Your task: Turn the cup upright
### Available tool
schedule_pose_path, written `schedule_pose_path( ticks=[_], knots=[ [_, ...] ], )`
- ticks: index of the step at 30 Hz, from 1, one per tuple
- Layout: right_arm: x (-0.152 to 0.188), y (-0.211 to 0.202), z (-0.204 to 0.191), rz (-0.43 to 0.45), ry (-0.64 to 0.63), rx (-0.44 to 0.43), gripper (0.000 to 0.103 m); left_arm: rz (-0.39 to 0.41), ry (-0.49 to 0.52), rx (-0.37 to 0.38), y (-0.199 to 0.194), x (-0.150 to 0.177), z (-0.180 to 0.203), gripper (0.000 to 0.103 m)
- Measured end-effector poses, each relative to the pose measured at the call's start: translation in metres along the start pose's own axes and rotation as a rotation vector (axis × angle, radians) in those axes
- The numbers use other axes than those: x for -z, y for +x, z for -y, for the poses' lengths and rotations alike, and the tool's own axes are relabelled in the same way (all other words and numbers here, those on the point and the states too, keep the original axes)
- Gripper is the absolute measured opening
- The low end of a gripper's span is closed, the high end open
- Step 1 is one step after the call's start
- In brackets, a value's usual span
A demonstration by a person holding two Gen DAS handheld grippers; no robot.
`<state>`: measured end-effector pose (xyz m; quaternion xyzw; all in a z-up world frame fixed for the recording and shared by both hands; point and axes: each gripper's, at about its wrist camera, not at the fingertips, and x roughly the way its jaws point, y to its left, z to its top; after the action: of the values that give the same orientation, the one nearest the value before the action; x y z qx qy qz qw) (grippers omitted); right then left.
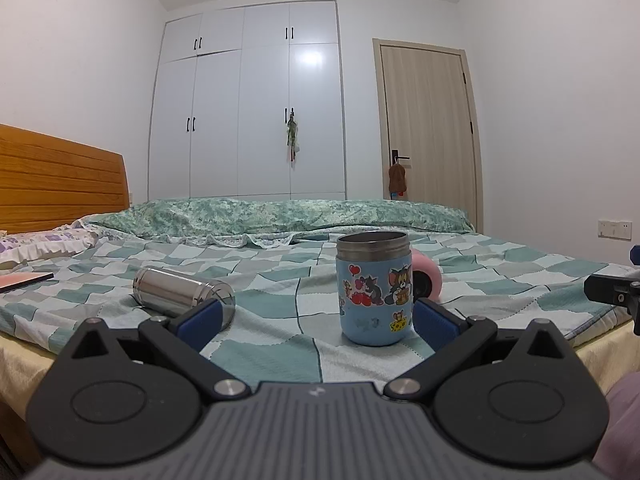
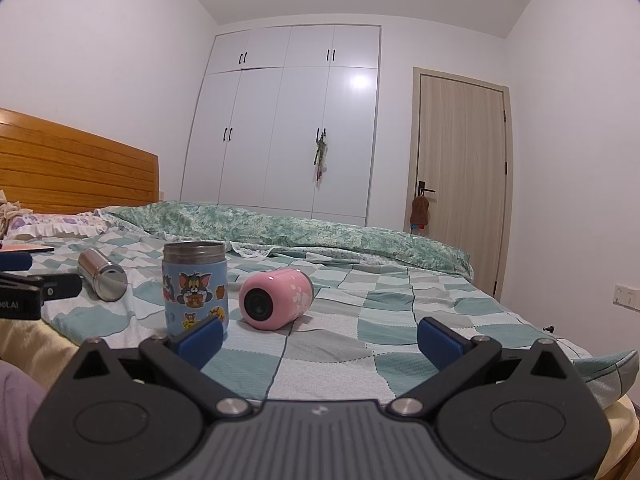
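A blue cartoon cup stands upright on the checked bed sheet, mouth up; it also shows in the right wrist view. A pink cup lies on its side to its right, mouth toward me, mostly hidden behind the blue cup in the left wrist view. A steel cup lies on its side to the left, also in the right wrist view. My left gripper is open and empty, just in front of the blue cup. My right gripper is open and empty, in front of the pink cup.
The bed carries a rolled green quilt at the back, a pillow and a flat book at left. A wooden headboard stands at left. The bed's front edge lies just under both grippers.
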<state>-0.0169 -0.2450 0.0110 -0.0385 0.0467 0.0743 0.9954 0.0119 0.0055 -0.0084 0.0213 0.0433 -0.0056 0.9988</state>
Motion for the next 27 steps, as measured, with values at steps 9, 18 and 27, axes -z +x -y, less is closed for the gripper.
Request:
schedule_pose_path(
  ticks=[9,18,27],
  knots=[
    [0.0,-0.0001,0.0,-0.001,-0.001,0.0,0.103,-0.001,-0.003,0.002,-0.0002,0.0004,-0.0013,0.103],
    [0.0,-0.0003,0.0002,-0.001,-0.002,0.0,0.103,0.002,-0.01,0.008,-0.0009,0.0004,-0.0027,0.103],
    [0.0015,-0.0007,0.0002,-0.003,-0.003,0.0,0.103,0.002,-0.011,0.006,-0.0011,0.0004,-0.0032,0.103]
  ],
)
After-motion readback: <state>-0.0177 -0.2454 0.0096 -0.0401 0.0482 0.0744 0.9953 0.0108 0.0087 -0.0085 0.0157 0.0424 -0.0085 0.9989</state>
